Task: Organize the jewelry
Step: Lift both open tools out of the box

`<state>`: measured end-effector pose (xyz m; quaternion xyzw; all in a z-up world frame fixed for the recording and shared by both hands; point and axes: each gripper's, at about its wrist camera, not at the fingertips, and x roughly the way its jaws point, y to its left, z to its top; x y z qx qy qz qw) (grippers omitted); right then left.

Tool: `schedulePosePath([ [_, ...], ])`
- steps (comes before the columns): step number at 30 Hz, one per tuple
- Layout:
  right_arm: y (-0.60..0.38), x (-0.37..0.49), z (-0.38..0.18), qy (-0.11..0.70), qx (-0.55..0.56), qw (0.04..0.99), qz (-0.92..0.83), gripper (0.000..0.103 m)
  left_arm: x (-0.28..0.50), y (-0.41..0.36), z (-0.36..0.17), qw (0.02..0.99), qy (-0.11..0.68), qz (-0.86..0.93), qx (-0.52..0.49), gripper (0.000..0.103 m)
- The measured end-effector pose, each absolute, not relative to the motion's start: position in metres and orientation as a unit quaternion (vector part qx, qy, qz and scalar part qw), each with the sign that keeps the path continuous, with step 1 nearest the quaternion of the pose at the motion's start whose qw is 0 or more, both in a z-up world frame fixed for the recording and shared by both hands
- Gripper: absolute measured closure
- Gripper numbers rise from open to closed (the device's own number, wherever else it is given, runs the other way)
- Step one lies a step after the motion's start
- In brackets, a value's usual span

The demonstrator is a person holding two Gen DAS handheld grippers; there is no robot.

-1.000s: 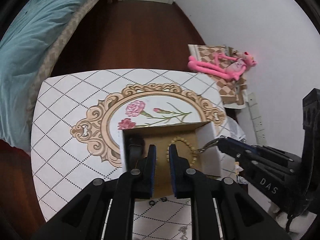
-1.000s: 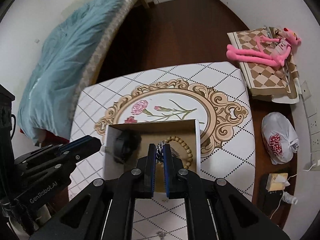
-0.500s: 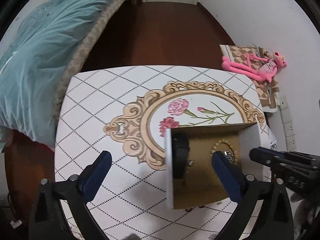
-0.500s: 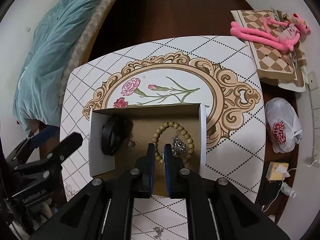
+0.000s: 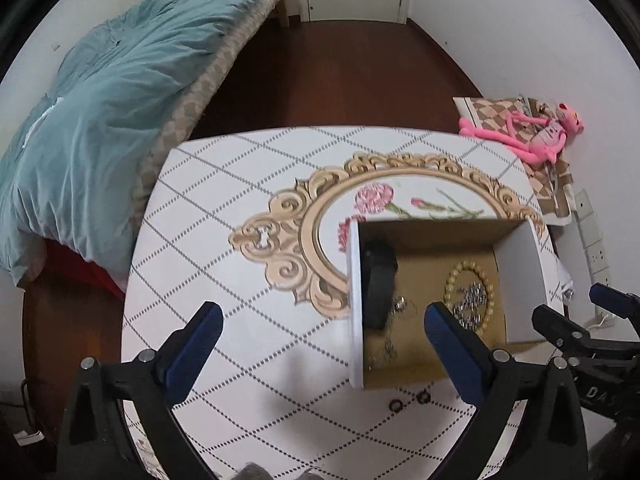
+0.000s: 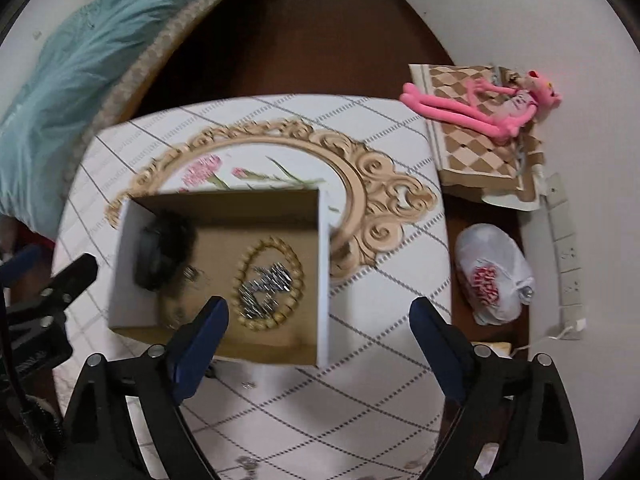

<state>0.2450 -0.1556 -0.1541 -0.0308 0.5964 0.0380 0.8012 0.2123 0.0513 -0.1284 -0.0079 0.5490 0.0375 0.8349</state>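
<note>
While the left gripper hangs over the table with its fingers spread as wide as they go and nothing between them, its right finger overlaps the near edge of the cardboard box, so a careless drop could clip the wall and shove the box along the cloth. Inside, the black band leans against the left wall, a small silver piece lies beside it, and the bead bracelet rings a silver chain; two small dark rings sit outside on the table, just in front of the box, easy to flick off the edge or miss. From the right wrist, the right gripper has just been opening and stands wide and empty, its left finger over the box's near wall. Here the chain is heaped within the bracelet, so a pinch at either could lift both tangled. More small metal bits lie on the table near this gripper, blurred; closing on them blindly may scatter them. With both grippers close together over one box, they could also knock each other.
</note>
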Motion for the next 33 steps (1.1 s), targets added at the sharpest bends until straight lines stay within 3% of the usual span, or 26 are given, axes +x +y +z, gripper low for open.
schedulePosePath([
  [10, -0.156, 0.218, -0.146, 0.568, -0.045, 0.821, 0.022, 0.009, 0.185, 0.043, -0.118, 0.842, 0.538, 0.036, -0.015, 0.000],
  [33, -0.169, 0.109, -0.018, 0.424, -0.034, 0.905, -0.001, 0.009, 0.086, 0.032, -0.009, 0.904, 0.427, 0.039, -0.011, 0.000],
])
